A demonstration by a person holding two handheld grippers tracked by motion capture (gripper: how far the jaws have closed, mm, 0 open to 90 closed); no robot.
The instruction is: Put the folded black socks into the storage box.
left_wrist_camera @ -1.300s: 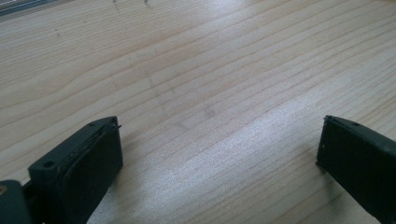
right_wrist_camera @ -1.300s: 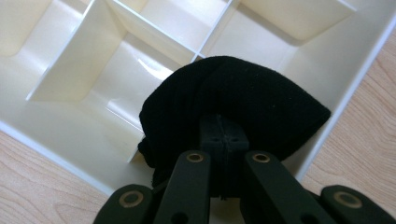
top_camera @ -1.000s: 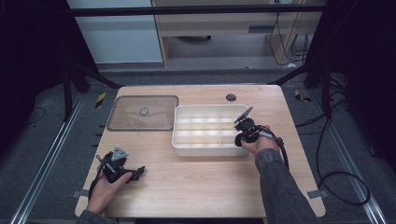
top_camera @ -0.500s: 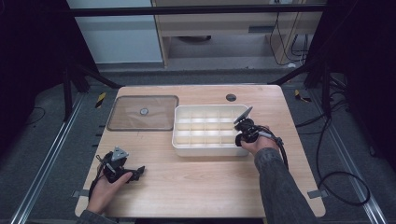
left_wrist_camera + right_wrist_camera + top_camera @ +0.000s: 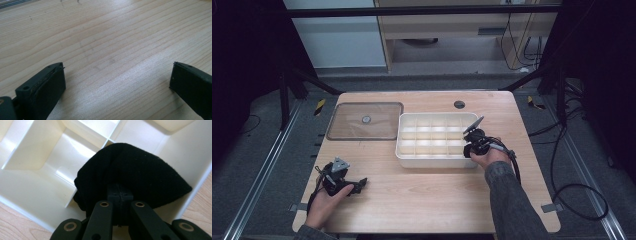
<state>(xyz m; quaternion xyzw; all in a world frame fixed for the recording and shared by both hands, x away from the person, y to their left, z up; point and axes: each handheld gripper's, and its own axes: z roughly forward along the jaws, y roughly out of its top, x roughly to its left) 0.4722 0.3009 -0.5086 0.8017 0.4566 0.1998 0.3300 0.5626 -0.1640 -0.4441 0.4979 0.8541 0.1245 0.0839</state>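
A white divided tray (image 5: 438, 161) stands in the middle of the wooden table. My right gripper (image 5: 472, 148) reaches over the tray's near right corner, shut on a black cloth (image 5: 132, 172) that bulges over a corner compartment of the white tray (image 5: 30, 187). My left gripper (image 5: 357, 184) rests low over the table's front left; its jaws stand wide apart above bare wood (image 5: 110, 60), with nothing between them.
A clear flat lid (image 5: 365, 121) with a small round knob lies left of the tray. A dark round hole (image 5: 459, 104) sits near the table's far edge. Cables trail off the table's right side.
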